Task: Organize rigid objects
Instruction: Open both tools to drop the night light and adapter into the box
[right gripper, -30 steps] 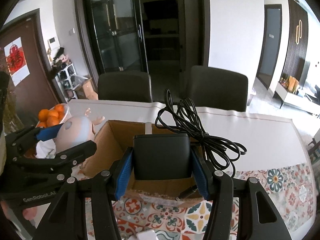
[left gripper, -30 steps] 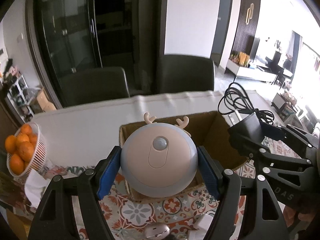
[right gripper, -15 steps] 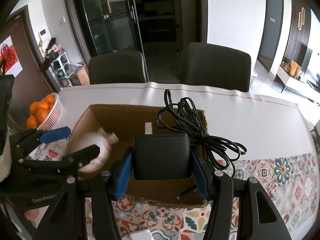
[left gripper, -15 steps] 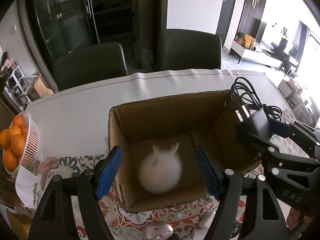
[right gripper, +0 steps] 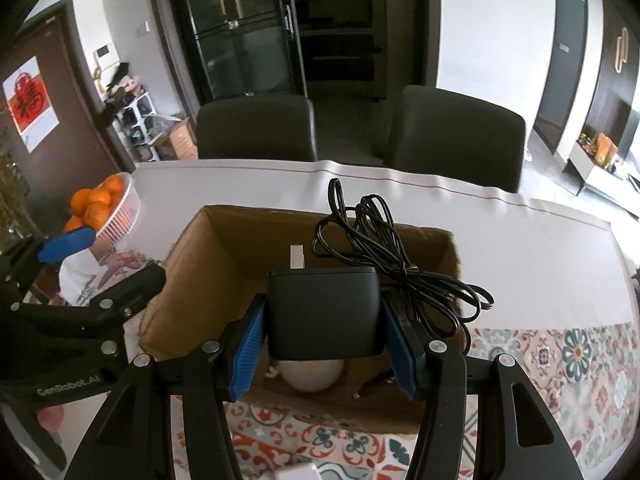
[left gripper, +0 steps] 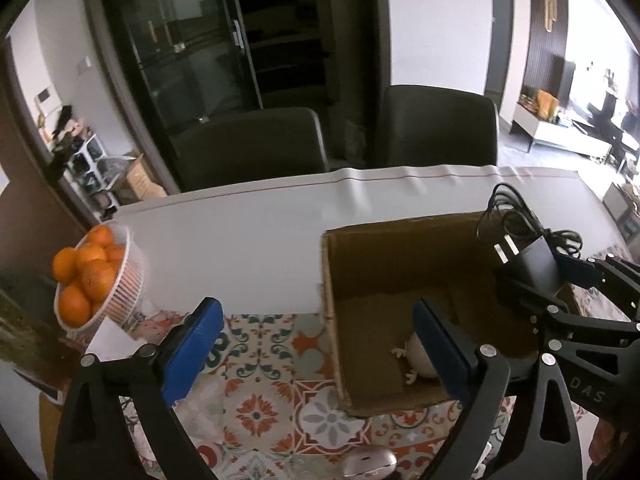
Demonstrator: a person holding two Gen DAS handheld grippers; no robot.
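An open cardboard box (left gripper: 400,256) (right gripper: 224,264) stands on the table. A round pale toy with small antlers (left gripper: 418,356) (right gripper: 312,374) lies on the box floor. My left gripper (left gripper: 316,348) is open and empty, at the box's front left corner. It also shows in the right wrist view (right gripper: 108,256). My right gripper (right gripper: 324,340) is shut on a black power adapter (right gripper: 324,312) (left gripper: 534,266) with a coiled black cable (right gripper: 396,256), held above the box.
A white basket of oranges (left gripper: 90,280) (right gripper: 100,204) stands at the table's left edge. A small silvery item (left gripper: 368,464) lies on the patterned cloth near me. Two dark chairs (right gripper: 256,128) stand behind the table.
My left gripper let go of the antlered toy, which dropped into the box. The left gripper then shifted left. The right gripper keeps holding the adapter over the box.
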